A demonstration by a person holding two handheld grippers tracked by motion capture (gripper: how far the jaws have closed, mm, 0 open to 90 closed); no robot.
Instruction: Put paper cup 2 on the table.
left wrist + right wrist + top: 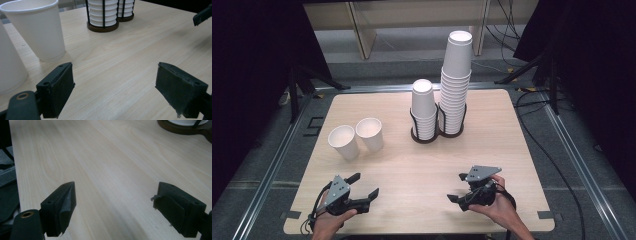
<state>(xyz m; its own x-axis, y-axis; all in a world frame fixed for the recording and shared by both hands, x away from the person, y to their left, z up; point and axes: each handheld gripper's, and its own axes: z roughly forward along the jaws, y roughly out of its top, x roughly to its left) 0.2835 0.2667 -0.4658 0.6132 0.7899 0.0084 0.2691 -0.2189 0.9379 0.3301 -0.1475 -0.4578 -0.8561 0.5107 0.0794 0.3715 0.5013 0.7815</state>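
Two loose white paper cups stand upright at the table's left, one (343,141) nearer than the other (370,133). At the centre back, a short stack of cups (424,105) and a tall stack (456,75) sit upside down in a black wire holder (424,136). My left gripper (366,184) rests low near the front left edge, open and empty, aimed toward the centre. In the left gripper view, its jaws (113,72) frame bare wood, with a cup (37,27) ahead on the left. My right gripper (456,187) is at the front right, open with nothing between its jaws (115,187).
The wooden table (492,145) has rounded corners and a metal frame around it. Dark curtains hang at both sides, and cables lie on the floor at the back right. In the left gripper view, the other gripper's jaw tip (202,16) shows at the top right.
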